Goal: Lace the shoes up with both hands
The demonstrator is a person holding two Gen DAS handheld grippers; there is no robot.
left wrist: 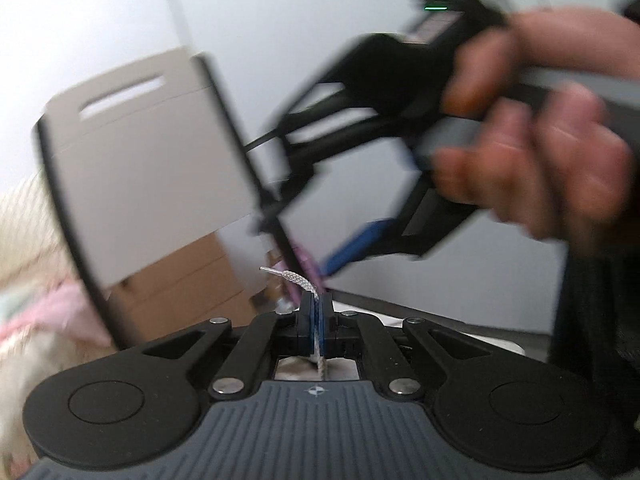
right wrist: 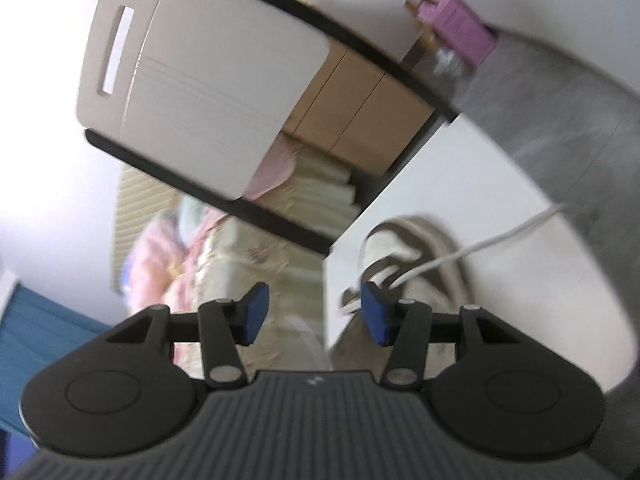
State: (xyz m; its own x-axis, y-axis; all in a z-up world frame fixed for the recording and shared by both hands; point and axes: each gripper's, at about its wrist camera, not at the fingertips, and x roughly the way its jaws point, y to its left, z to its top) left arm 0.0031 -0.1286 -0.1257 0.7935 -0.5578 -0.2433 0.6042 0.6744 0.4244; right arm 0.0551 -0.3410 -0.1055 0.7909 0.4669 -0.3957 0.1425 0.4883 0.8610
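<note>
The left tool (left wrist: pixel 316 312) is pressed together on the lace (left wrist: pixel 294 276), tip sticking out above its pads, presumably so the end can be steered into an eyelet. The right tool (right wrist: pixel 314 312) stands spread and empty, likely ready to take the lace over. Only the right view shows the shoe (right wrist: pixel 412 256), near a corner of the white desk (right wrist: pixel 520 240), lace trailing off it. Only the left view shows the hand (left wrist: pixel 540 128) working the right tool.

White wall (left wrist: pixel 280 20) catching soft daylight, beige chair back (right wrist: pixel 200 92) with a slot handle standing nearby, cardboard boxes (right wrist: pixel 360 120) sitting behind it, floral bedding (right wrist: pixel 240 264) lying below
</note>
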